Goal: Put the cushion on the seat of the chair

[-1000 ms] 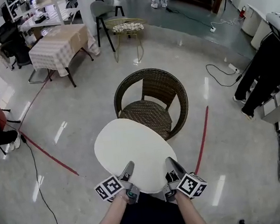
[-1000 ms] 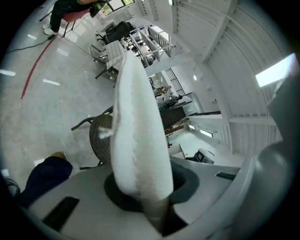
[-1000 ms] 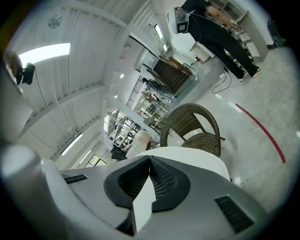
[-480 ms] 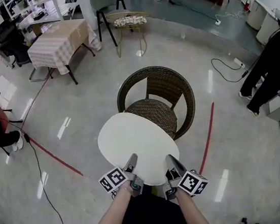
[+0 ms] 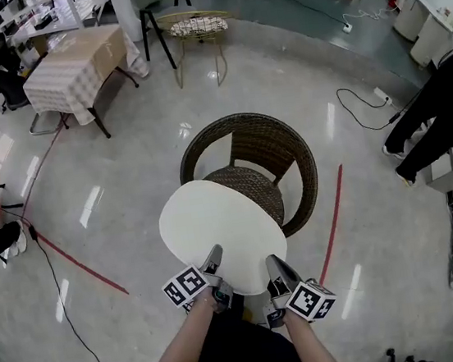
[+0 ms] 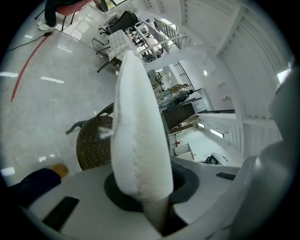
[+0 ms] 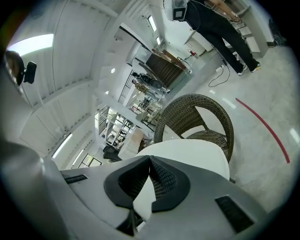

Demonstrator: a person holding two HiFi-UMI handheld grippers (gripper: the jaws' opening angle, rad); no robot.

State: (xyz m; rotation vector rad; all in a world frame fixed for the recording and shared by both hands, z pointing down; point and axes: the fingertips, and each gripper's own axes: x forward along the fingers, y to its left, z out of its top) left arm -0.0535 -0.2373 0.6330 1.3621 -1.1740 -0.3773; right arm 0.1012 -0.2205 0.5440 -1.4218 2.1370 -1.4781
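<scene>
Head view: nearest the person, on the chair's open front side, the left gripper (image 5: 213, 260) and right gripper (image 5: 272, 264) each pinch the near edge of the white oval cushion (image 5: 219, 221), jaws narrowed onto its thickness. The cushion is held roughly flat before the wicker chair (image 5: 268, 141), its far edge overlapping the front of the woven seat (image 5: 252, 187); whether it touches the seat cannot be told. A red tape line (image 5: 332, 220) runs on the floor right of the chair. Beyond the chair's backrest stand a wire-frame stool (image 5: 195, 28) and a cloth-covered table (image 5: 70, 64).
</scene>
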